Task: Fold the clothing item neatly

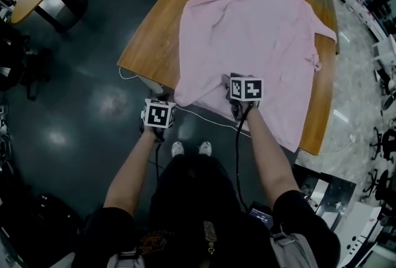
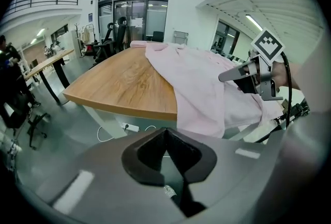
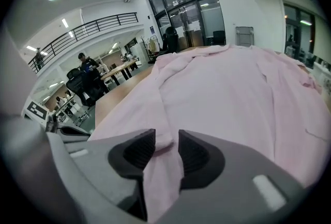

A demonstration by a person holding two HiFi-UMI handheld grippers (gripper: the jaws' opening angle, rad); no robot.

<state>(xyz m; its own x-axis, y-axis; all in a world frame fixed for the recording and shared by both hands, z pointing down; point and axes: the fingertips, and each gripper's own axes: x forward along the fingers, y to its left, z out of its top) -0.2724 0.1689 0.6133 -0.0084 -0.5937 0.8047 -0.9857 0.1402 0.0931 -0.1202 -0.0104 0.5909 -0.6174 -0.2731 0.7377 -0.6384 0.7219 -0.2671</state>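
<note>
Left hand-held gripper [image 2: 165, 140] is pinched closed on nothing, right hand-held gripper [image 3: 166, 153] sits parted around the hem of the pink shirt [image 1: 247, 31] spread on the surface [image 1: 154, 38], so I'd grab both hem corners evenly before lifting.

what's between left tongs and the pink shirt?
Nothing solid. Left gripper view shows the shut left tongs short of the shirt, only floor between.
</note>
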